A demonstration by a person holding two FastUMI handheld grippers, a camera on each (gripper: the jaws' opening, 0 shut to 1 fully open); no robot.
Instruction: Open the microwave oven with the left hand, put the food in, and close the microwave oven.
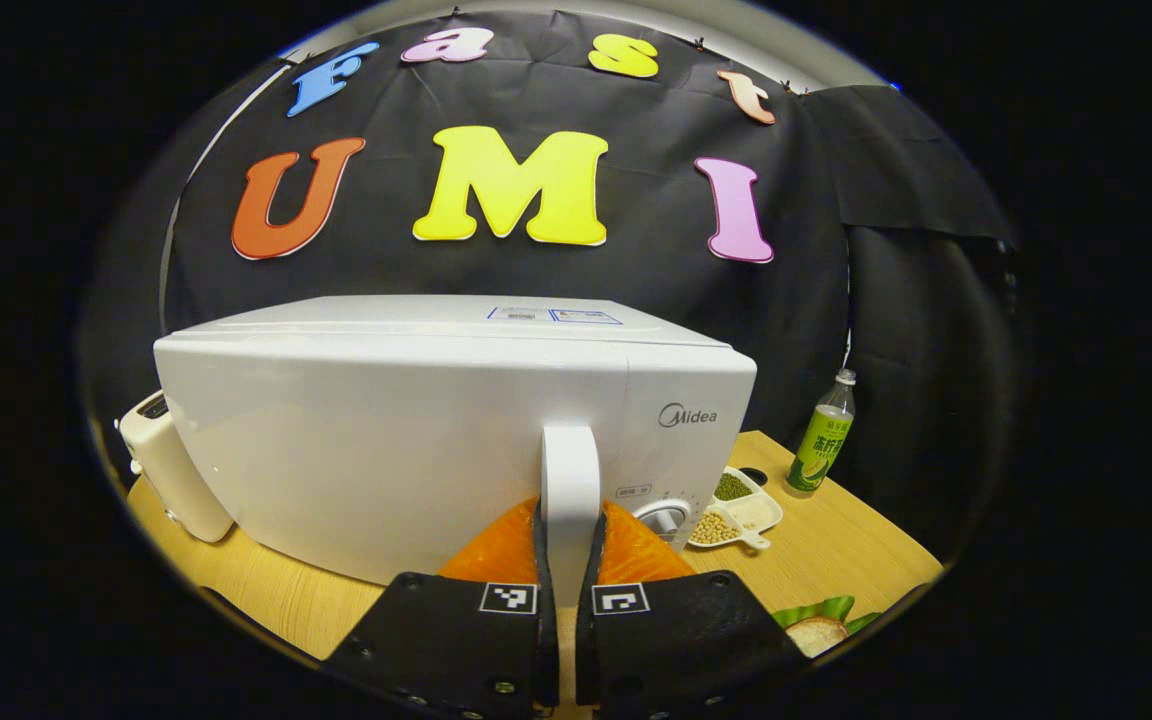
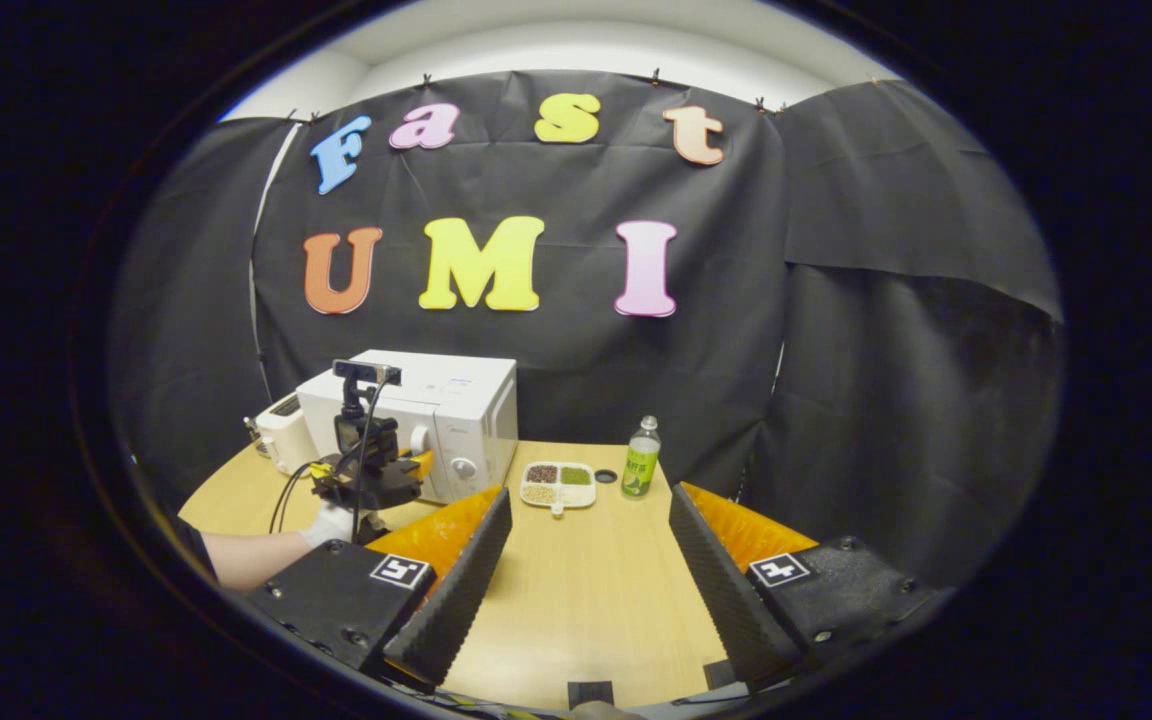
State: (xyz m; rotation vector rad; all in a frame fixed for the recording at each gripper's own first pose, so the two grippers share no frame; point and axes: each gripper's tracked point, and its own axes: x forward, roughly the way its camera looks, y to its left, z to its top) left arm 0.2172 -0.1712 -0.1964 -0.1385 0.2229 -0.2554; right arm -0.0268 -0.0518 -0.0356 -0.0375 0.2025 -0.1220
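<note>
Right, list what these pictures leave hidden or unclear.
- Microwave interior: left gripper view, shut door covers it.
- Handle base: left gripper view, left tool clamps over it.
- Food: left gripper view, cut by the edge.
- Tray contents: right gripper view, too small.

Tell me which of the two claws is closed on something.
The left claw: its fingers press both sides of the white microwave oven's vertical door handle. The right claw hangs open above the wooden table.

One microwave (image 1: 416, 440), one bottle (image 1: 822, 437)
</note>
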